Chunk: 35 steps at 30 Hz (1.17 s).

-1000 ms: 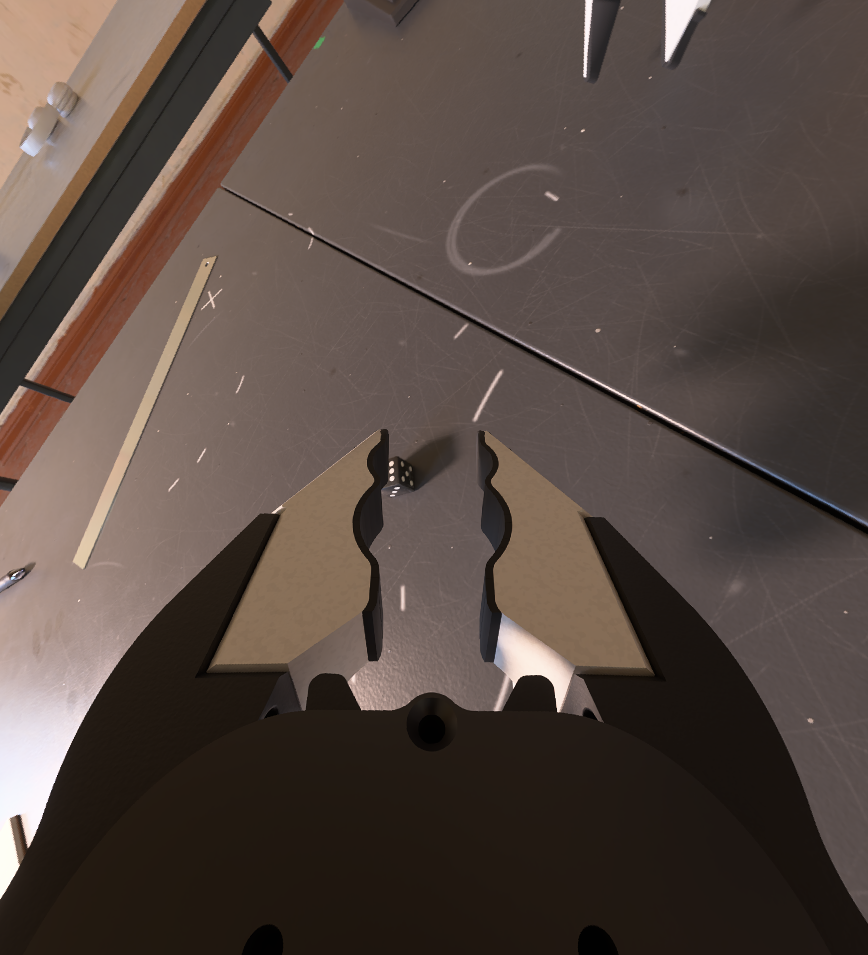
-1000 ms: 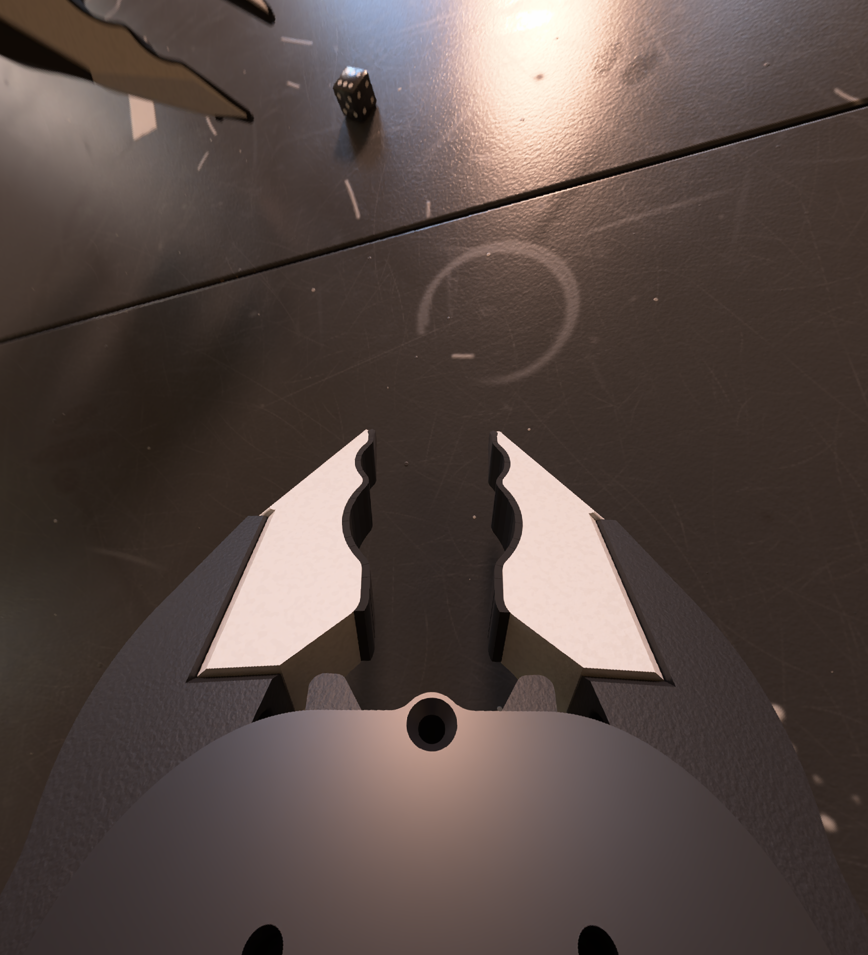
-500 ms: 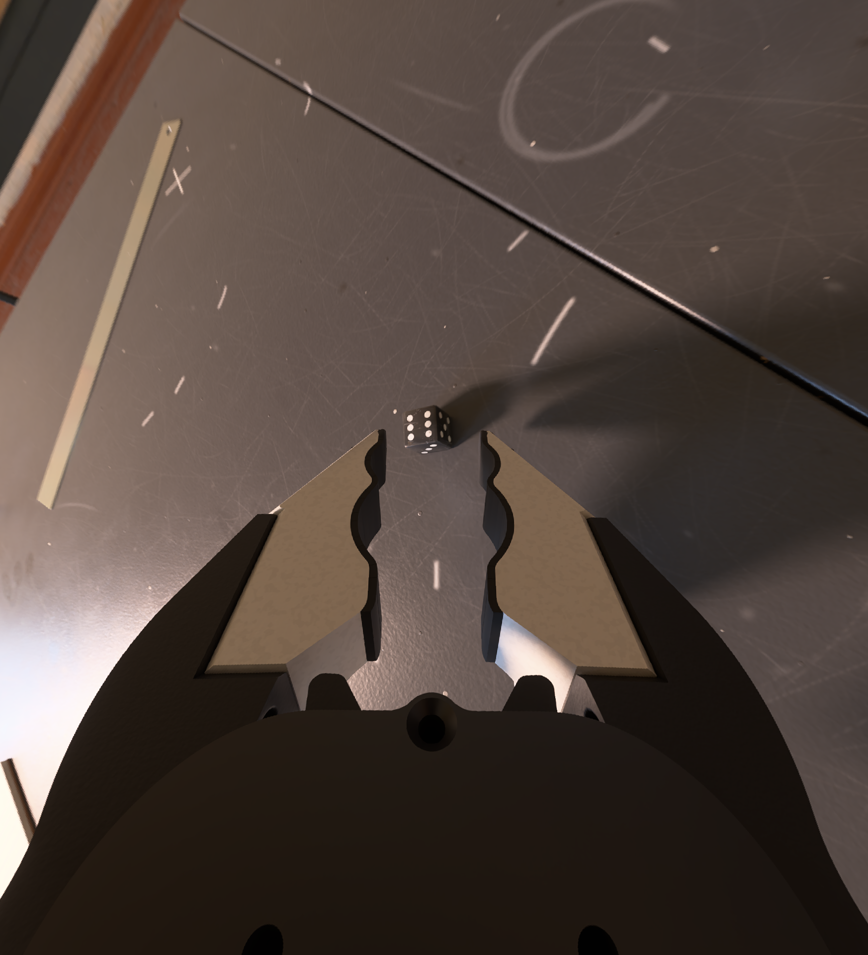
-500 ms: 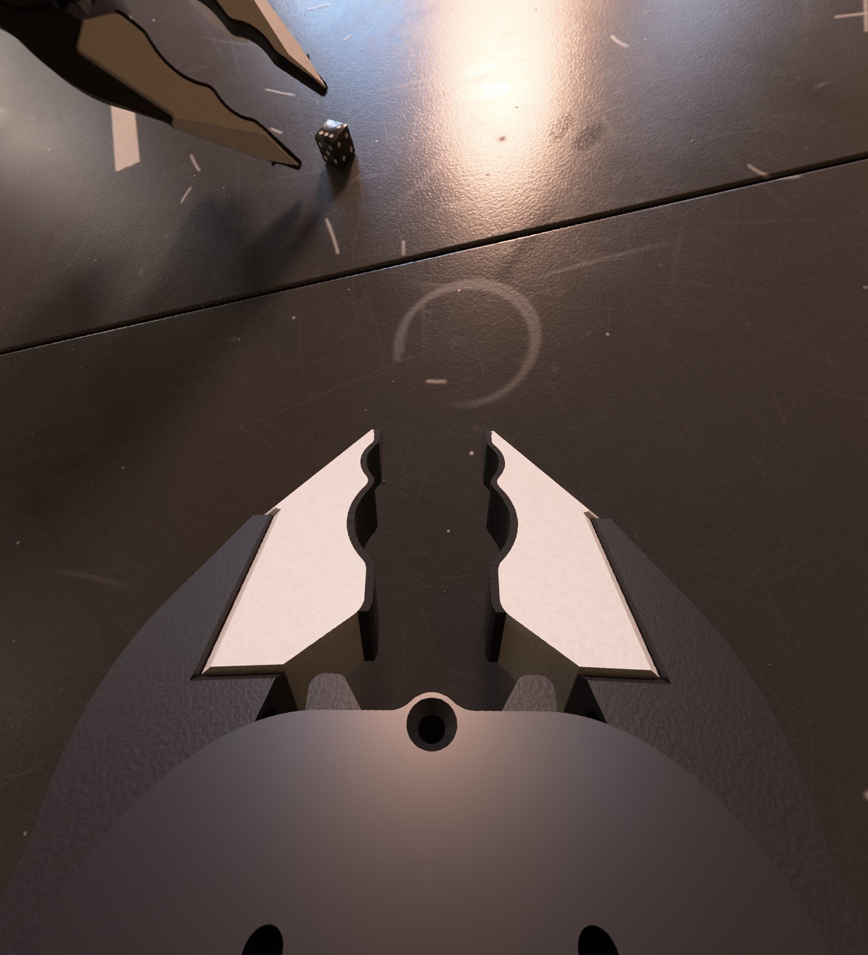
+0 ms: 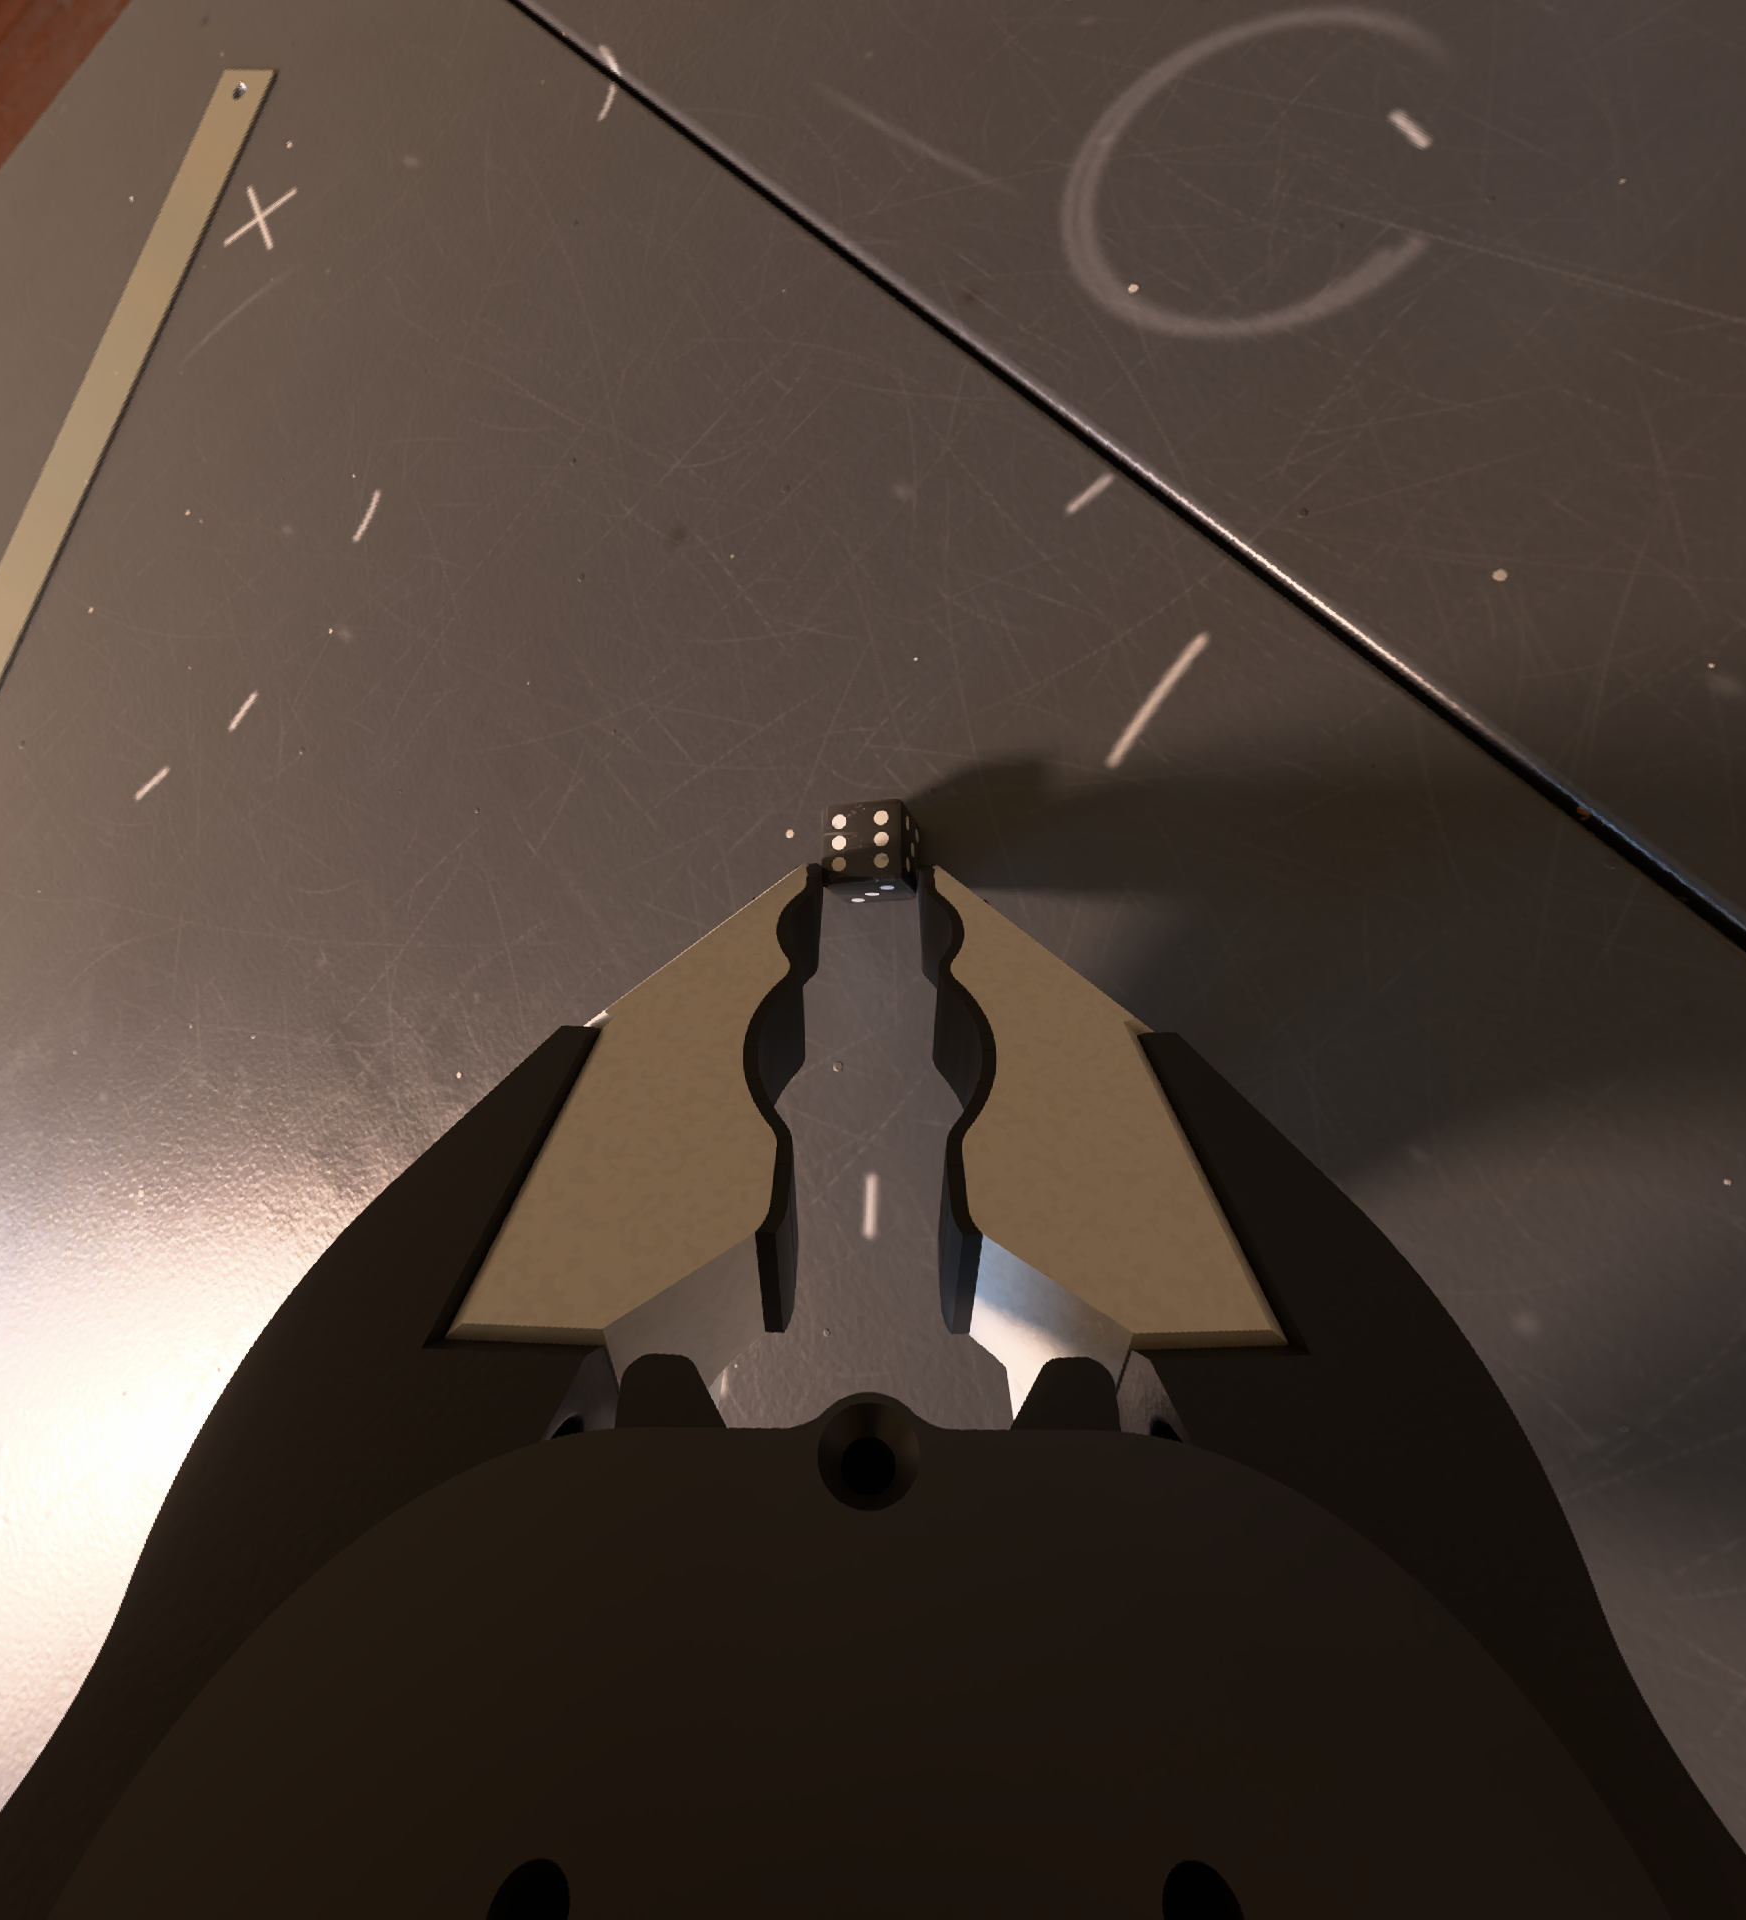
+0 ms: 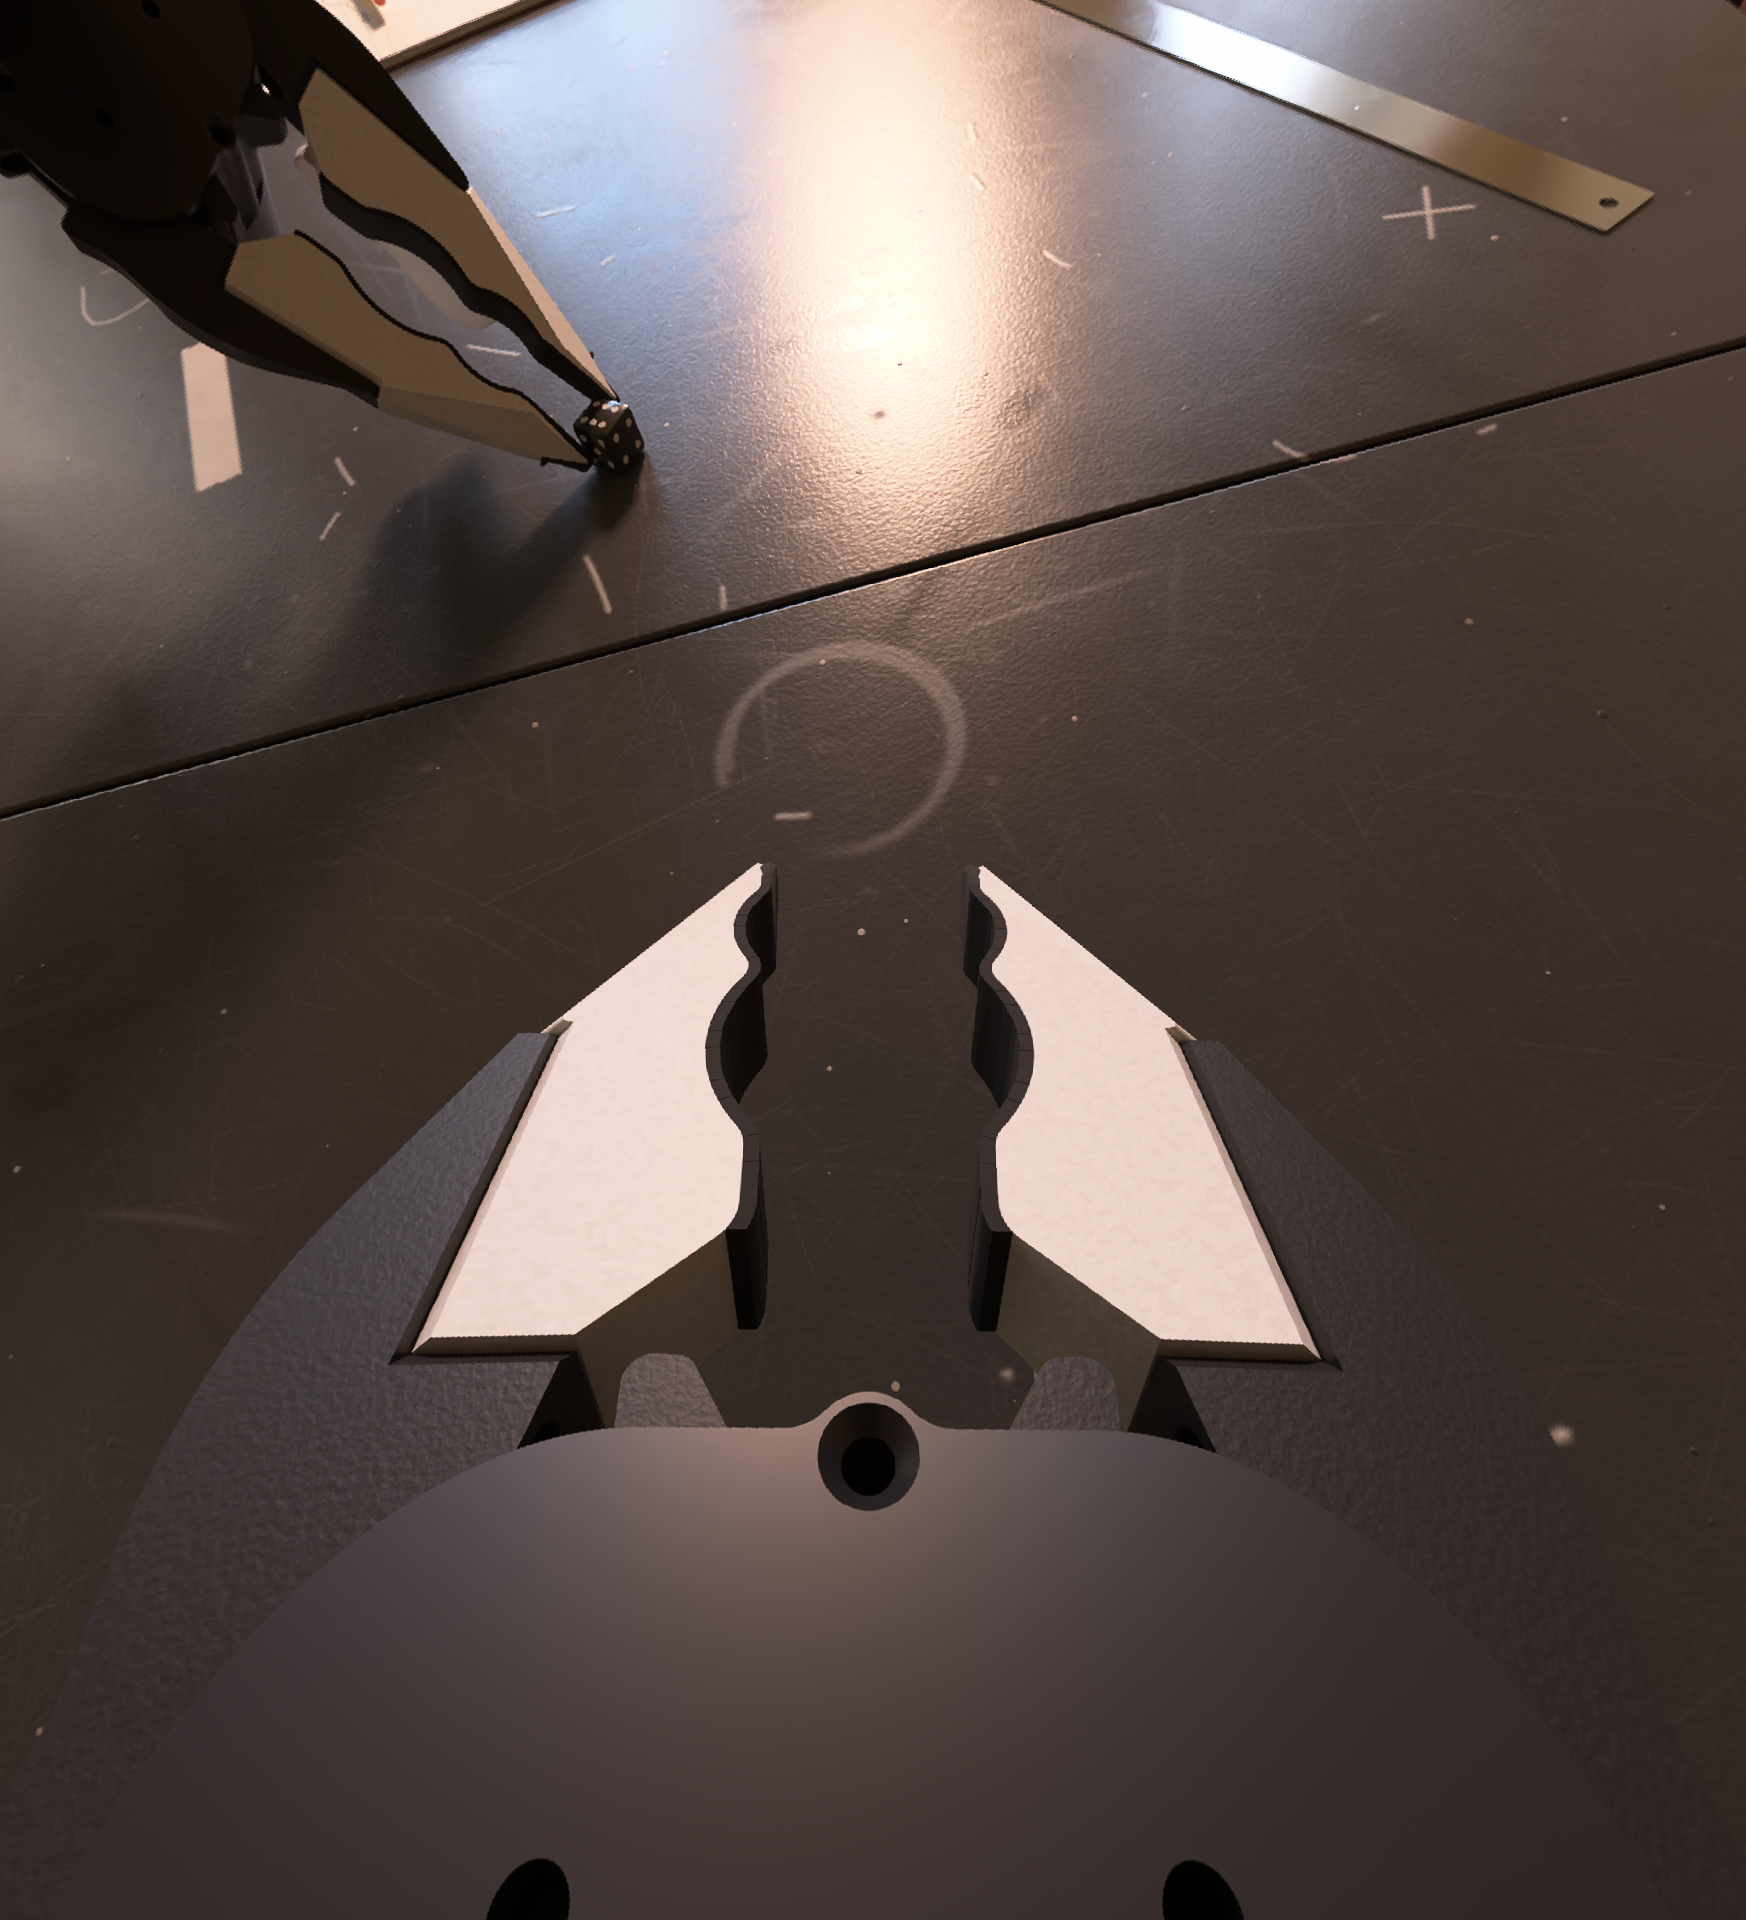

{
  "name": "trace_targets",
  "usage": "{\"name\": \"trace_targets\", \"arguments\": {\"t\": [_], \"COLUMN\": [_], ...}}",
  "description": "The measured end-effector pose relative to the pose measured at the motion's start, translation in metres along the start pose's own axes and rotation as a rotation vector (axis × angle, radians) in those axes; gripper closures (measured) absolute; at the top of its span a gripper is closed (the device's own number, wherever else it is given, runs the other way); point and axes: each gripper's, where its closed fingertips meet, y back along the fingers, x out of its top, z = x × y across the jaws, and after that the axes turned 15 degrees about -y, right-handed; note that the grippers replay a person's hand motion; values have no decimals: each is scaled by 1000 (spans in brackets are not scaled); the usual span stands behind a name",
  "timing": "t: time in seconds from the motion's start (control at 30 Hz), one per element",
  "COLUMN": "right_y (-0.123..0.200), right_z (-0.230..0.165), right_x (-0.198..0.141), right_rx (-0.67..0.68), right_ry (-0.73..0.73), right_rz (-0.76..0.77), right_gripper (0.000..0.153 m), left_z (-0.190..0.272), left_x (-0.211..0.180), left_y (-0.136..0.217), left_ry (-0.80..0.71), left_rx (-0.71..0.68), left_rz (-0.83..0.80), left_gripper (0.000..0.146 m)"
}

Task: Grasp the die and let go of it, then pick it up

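A small black die [image 5: 869, 836] with white pips sits on the dark scratched table [image 5: 536, 520]. My left gripper [image 5: 869, 873] has its two fingertips closed against the die's sides, right at the tips, with the die low on the table. In the right wrist view the same die [image 6: 611, 434] shows at the upper left, pinched between the left gripper's [image 6: 586, 428] tan fingertips. My right gripper [image 6: 869, 873] is open and empty, hovering over the near table panel, well away from the die.
A thin metal strip [image 5: 69, 447] lies left of the die; it also shows in the right wrist view [image 6: 1388, 114]. A seam [image 5: 1160, 488] splits the table panels. A chalk ring [image 6: 838, 748] lies ahead of my right gripper. A white tape strip [image 6: 209, 416] lies beneath the left gripper.
My left gripper moved forward and down to the die and narrowed its fingers onto it. The right gripper stayed open; its view drew back a little.
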Motion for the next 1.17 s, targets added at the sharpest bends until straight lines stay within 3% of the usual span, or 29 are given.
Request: {"name": "trace_targets", "arguments": {"t": [0.3,0.43,0.57,0.8,0.97,1.17], "right_y": [-2,-4,-5,7,27,47], "right_z": [-5,-6,-5,4,21,36], "right_x": [-1,-3,-3,10,27,38], "right_rx": [-1,0,-3,-40,-97,-125], "right_ry": [28,33,39,17,-30,-86], "right_rz": [-10,-16,-19,53,159,247], "right_gripper": [117,117,117,118,119,120], "left_z": [-4,-5,-3,-10,-5,52], "left_x": [-1,-3,-1,5,36,101], "left_y": [5,1,-2,5,24,24], "left_ry": [10,37,54,3,-84,-290], "left_rx": [45,25,-11,67,102,-56], "left_rz": [-4,-4,18,29,111,248], "left_gripper": [127,118,128,128,128,128]}}
